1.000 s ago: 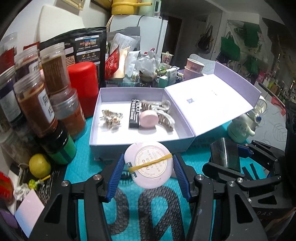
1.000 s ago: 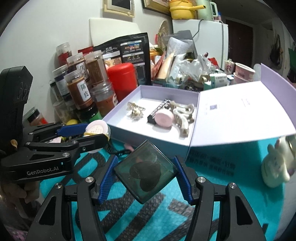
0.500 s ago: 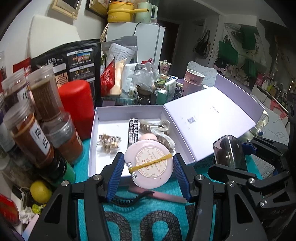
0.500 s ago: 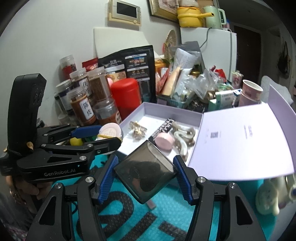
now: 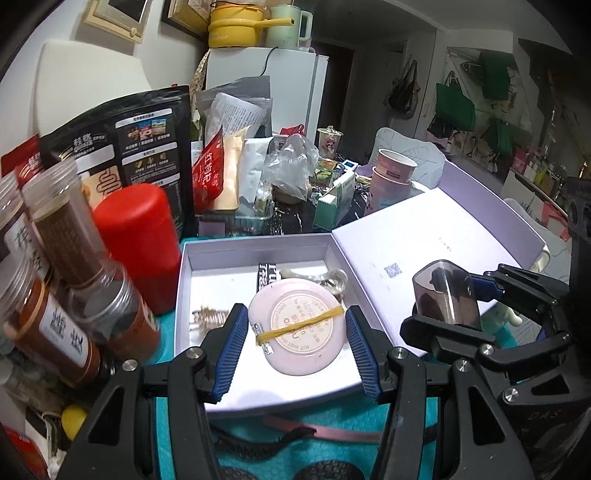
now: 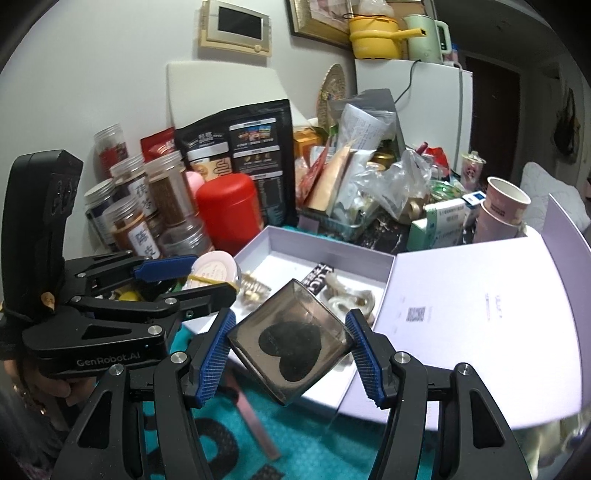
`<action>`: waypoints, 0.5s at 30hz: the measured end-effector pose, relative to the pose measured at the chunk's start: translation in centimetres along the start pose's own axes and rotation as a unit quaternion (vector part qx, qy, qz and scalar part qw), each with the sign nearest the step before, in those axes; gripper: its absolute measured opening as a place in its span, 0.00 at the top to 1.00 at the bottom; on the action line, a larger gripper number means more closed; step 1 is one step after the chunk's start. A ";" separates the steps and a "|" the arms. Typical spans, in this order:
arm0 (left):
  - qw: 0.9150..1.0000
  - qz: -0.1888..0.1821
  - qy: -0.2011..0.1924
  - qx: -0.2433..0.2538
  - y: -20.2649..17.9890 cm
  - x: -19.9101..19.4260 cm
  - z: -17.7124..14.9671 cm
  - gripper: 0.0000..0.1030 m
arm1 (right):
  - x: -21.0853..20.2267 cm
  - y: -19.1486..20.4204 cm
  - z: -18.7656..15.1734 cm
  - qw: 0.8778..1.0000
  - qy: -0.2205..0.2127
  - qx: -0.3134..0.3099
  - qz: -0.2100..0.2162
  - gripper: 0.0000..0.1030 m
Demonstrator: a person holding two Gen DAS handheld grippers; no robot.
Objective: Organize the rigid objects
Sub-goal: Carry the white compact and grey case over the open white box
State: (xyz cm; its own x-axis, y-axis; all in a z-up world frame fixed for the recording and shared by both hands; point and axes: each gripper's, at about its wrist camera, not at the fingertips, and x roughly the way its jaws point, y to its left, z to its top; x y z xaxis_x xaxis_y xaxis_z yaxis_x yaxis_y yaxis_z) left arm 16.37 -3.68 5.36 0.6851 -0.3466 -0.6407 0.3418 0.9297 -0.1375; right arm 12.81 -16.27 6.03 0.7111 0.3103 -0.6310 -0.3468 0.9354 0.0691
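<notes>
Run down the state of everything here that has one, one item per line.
lavender box: lid open
round pink compact: closed, rubber-banded, held
smoky square case: closed, held tilted
left gripper: shut on compact
right gripper: shut on case
red canister: capped, upright

A crowded tabletop against a white wall: clear spice jars (image 6: 125,206) with handwritten labels stand stacked at the left, beside a red canister (image 5: 135,236) and a tall black pouch (image 5: 122,147) printed with text panels. Behind them, crumpled plastic bags (image 5: 291,166) and paper packets pile up next to two nested pink paper cups (image 5: 391,173) and a green-and-white carton (image 6: 439,221). A white fridge (image 6: 432,99) at the back carries a yellow pot (image 6: 373,35) and a pale green kettle (image 6: 424,33). Green tote bags (image 5: 454,103) hang on the far wall. A teal mat (image 5: 325,454) covers the table.
</notes>
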 end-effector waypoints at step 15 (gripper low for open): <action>1.000 0.016 0.000 -0.013 2.4 4.2 3.8 0.48 | 4.2 -3.0 3.8 1.000 -0.007 0.016 -0.014 0.40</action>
State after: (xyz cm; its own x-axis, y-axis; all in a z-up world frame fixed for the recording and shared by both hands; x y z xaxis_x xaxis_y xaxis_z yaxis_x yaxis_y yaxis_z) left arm 22.50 -3.42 5.26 0.6956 -0.3168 -0.6448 0.3024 0.9432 -0.1372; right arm 19.19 -17.15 6.05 0.7285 0.2857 -0.6226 -0.3069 0.9487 0.0763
